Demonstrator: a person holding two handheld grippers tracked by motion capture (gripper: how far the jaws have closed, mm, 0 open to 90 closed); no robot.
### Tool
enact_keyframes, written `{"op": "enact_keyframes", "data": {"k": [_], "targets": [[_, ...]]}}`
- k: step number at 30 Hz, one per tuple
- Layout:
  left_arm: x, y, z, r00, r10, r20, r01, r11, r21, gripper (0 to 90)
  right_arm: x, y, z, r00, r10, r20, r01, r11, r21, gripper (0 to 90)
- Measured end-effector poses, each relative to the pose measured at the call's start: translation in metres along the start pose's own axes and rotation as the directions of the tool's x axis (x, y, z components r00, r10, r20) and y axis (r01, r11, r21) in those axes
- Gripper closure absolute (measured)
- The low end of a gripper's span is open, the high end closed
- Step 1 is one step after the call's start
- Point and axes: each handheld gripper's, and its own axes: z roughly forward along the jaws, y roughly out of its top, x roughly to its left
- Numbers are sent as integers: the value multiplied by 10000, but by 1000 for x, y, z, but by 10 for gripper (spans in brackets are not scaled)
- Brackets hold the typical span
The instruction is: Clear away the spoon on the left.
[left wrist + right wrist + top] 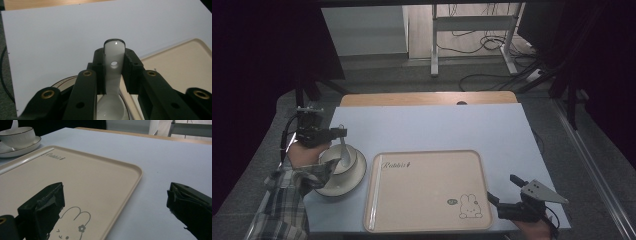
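Observation:
A white ceramic spoon [114, 62] with a hole in its handle is clamped between the jaws of my left gripper [343, 133]. Its scoop hangs down inside a white bowl [337, 159] that stands on a white saucer [355, 177] at the table's left. My right gripper [503, 191] is open with nothing between its jaws, low at the near right corner of a beige tray [412, 220]. In the right gripper view the tray [105, 172] shows a rabbit drawing, and the bowl [17, 135] and saucer [23, 148] stand far off.
A pale blue mat [432, 127] covers the wooden table [422, 98]. A person's plaid sleeve [287, 205] comes in at lower left. Beyond the table stand a metal frame [472, 25] and loose floor cables [492, 45].

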Motion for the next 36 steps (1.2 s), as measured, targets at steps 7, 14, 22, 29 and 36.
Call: {"op": "enact_keyframes", "data": {"k": [7, 14, 22, 29, 36], "targets": [[-8, 4, -7, 9999, 82, 104, -83, 10000, 17, 749, 0, 0, 0, 10000, -2, -6, 2, 10000, 34, 13], [-22, 6, -5, 9973, 102, 722, -108, 9999, 81, 749, 0, 0, 0, 10000, -13, -3, 13, 10000, 36, 13], [-36, 8, 3, 9925, 160, 1211, -201, 9993, 326, 749, 0, 0, 0, 10000, -22, -3, 22, 10000, 12, 13], [-47, 6, 14, 9826, -96, 1855, -28, 9978, 663, 749, 0, 0, 0, 10000, -31, -18, 31, 10000, 21, 13], [-60, 0, 25, 9761, -60, 2171, -147, 9955, 938, 749, 0, 0, 0, 10000, -27, -34, 27, 10000, 34, 12]]}}
